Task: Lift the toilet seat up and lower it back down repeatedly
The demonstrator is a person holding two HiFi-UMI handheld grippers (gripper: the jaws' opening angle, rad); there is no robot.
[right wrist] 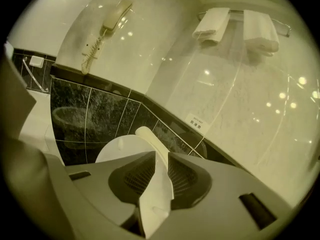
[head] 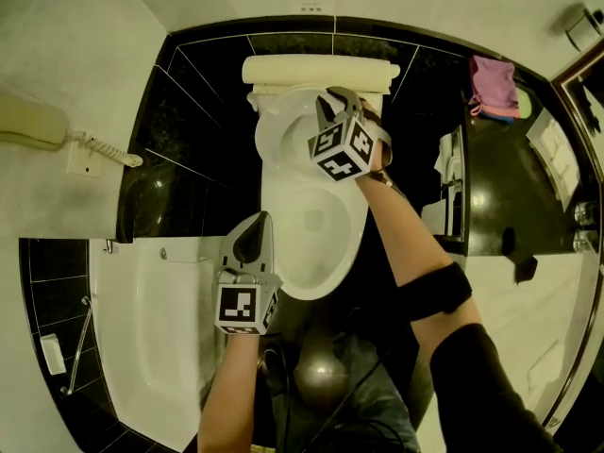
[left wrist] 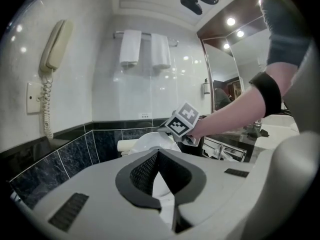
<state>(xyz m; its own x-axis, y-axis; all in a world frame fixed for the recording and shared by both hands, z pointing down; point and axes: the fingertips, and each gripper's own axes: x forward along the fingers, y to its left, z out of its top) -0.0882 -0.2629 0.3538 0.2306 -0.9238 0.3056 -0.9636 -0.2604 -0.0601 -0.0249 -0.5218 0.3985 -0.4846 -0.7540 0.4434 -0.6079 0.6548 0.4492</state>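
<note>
Head view first: the toilet bowl runs from 12 down to 6 o'clock, tank end at 12. The toilet seat is off the rim, hinged end at 12 and free end tipped up. The right gripper is at the seat's 3 o'clock side, marker cube facing the camera. The left gripper hangs at 7 o'clock, just beside the bowl's rim, pointing toward 12.

Left gripper view: its claw tips meet, pads together, nothing clamped. White porcelain shows through the slit behind them. Straight ahead at 12 sits the raised seat with the right gripper's cube at 1 o'clock. A wall telephone hangs at 10.

Right gripper view: there's the grip! The seat comes in edge-on as a thin white slab, long axis leaning from 6 up toward 11 o'clock. Both pads press on its two faces, claw only narrowly parted, by the slab's thickness. Two towels hang at 1 o'clock.
</note>
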